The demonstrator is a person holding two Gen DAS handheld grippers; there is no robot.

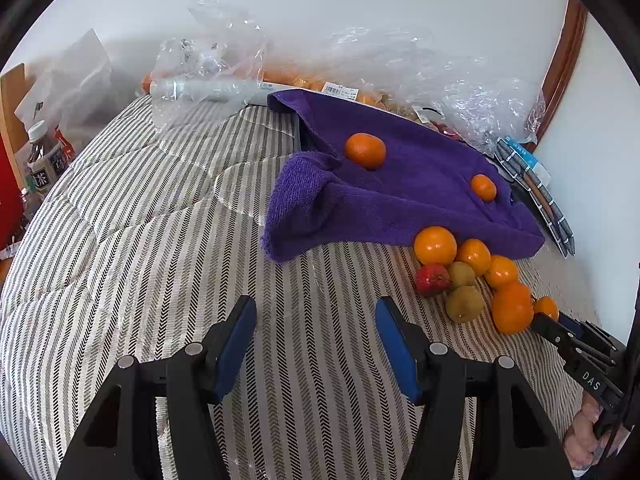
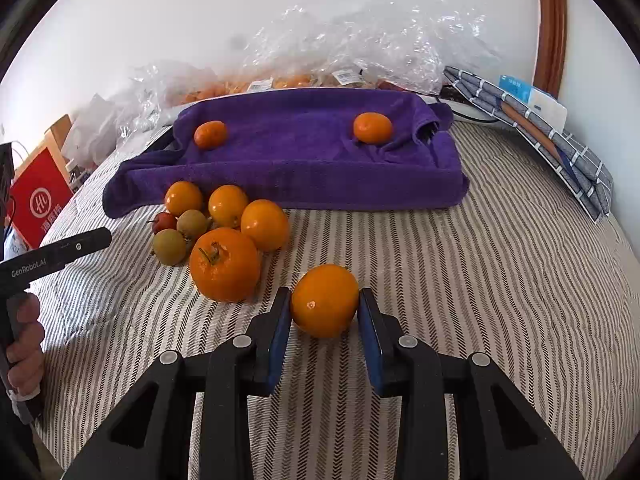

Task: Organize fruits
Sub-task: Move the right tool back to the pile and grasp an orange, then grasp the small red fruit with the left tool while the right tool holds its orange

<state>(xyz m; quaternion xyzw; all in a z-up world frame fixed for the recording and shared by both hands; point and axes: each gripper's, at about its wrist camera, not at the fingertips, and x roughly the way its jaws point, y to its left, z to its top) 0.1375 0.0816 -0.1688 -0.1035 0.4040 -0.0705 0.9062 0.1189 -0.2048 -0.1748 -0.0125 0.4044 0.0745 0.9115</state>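
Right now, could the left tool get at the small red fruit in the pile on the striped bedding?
Probably yes. The left tool is open and holds nothing, and the small red fruit lies on the pile's near-left edge with bare striped bedding between them. A brownish-green fruit touches it, so gripping looks tight.

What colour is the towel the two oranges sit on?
Purple; the towel shows best in the right wrist view.

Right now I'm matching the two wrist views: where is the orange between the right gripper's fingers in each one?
Left wrist view: the orange is at the far right edge, small, at the right gripper's tip, beside the fruit pile.
Right wrist view: the orange sits centre, between the right gripper's pads.
Shared landmark: the purple towel carrying two small oranges.
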